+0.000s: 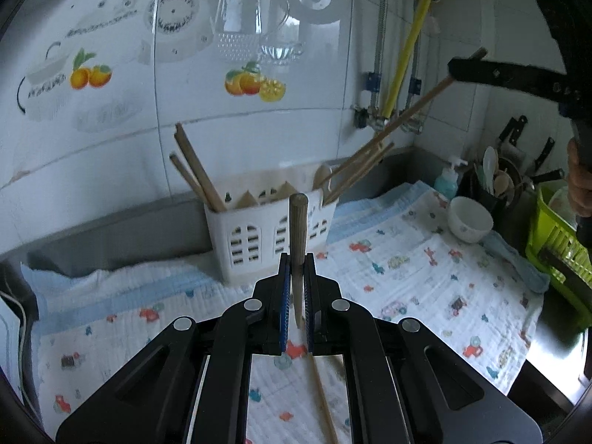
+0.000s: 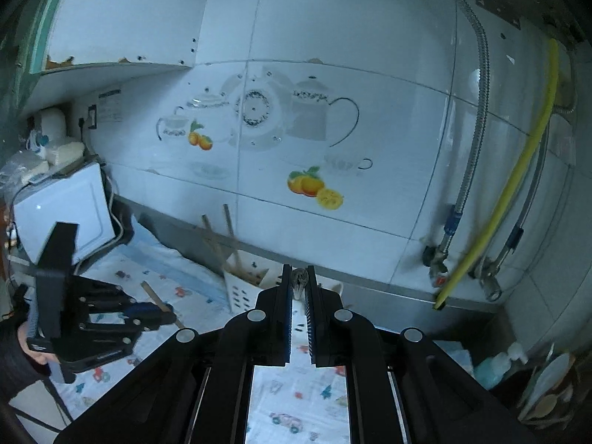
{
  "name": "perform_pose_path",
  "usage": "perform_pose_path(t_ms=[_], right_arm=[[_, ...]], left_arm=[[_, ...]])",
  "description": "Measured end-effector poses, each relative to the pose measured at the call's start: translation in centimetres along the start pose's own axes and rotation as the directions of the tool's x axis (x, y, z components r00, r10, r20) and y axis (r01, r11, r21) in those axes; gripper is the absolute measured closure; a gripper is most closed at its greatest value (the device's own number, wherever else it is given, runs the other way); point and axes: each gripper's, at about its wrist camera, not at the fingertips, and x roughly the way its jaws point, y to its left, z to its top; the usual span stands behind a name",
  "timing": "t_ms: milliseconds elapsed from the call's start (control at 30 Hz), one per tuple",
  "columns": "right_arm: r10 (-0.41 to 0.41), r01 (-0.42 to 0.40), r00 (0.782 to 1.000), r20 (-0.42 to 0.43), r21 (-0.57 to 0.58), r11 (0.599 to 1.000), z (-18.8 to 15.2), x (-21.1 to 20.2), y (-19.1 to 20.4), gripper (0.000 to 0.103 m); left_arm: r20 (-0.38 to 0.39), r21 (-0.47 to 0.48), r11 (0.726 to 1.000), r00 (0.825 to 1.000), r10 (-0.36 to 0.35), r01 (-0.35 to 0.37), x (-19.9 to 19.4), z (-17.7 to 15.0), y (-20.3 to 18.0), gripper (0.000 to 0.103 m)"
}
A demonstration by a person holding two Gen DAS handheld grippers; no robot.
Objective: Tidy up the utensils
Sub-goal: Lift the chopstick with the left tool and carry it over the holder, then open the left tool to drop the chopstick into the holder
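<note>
- The left hand-held gripper is clenched on a single wooden chopstick, held nearly upright just in front of the white utensil caddy that stands on the patterned cloth covering the worktop.
- The right hand-held gripper grips the top end of another chopstick; in the left wrist view that stick slants down into the caddy's right side, among others already leaning there.
- More chopsticks lean out of the caddy's left compartment, and one loose stick lies on the cloth near the camera.
- Step in hand, as I judge it: dropping sticks into the caddy. Whether the right stick's tip has reached the bottom is probably hidden by the wall.
- Next, the right should release, and the left must carry its stick over the rim, tip down into a free slot.
</note>
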Motion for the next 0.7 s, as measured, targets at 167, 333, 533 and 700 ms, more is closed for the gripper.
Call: perform_pose_path(t_ms=[167,333,533,700], right_arm=[[0.000,0.000,0.999,-0.054,0.003,1.000,1.1,2.2,-0.7,0.097],[0.003,-0.003,0.993,-0.120,-0.002,1.000,1.5,4.9,-1.1,0.097],[-0.001,0.001,0.985,-0.172,-0.002,1.000,1.2,7.7,-1.8,0.097],[0.014,-0.012,0.981,-0.192,0.014,1.000,0.7,9.1,-2.3,0.097]], left_arm=[[0.060,0.012,1.000,0.998,0.010,-0.011,-1.0,3.0,0.2,0.098],[0.149,0.020,0.999,0.988,0.029,-0.032,-2.5,6.8,0.5,0.098],[0.216,0.033,0.994,0.972,0.090,-0.100,-2.4,10.0,1.0,0.098],[0.207,0.016,0.992,0.971,0.122,-0.129,-0.1,11.1,2.0,0.098]])
